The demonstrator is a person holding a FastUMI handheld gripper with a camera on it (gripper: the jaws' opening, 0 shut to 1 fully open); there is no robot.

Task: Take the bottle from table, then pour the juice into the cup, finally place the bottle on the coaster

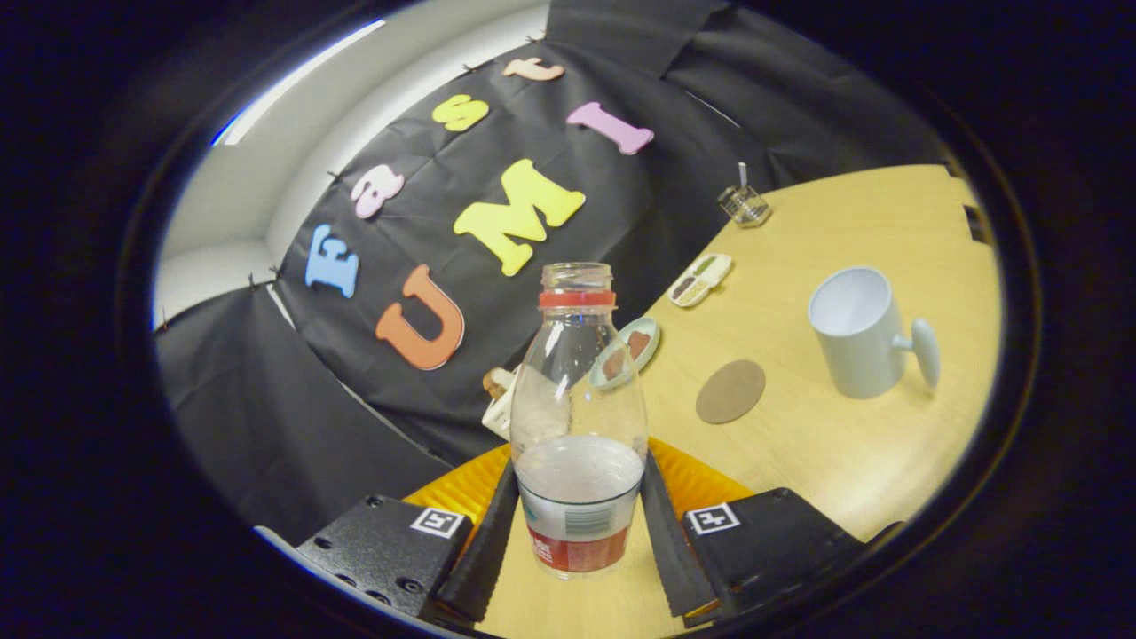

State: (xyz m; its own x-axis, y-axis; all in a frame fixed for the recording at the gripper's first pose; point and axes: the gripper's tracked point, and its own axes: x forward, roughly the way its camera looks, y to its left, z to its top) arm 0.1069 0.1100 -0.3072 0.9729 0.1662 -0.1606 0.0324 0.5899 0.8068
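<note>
Right now the gripper [579, 519] has both black fingers [484, 541] pressed against the lower sides of the clear plastic bottle [579, 417], which is uncapped and holds a little pale juice low down. Beyond it on the wooden table [825, 461] lies the round brown coaster [730, 390], and further right stands the white mug [859, 333], well apart from the coaster.

Clear plastic bottle with red neck ring [579, 417] carrying a white and red label with a barcode, print too small to read, black gripper [577, 524] fingers each bearing 1 square black-and-white marker tag, no legible words or numbers elsewhere
</note>
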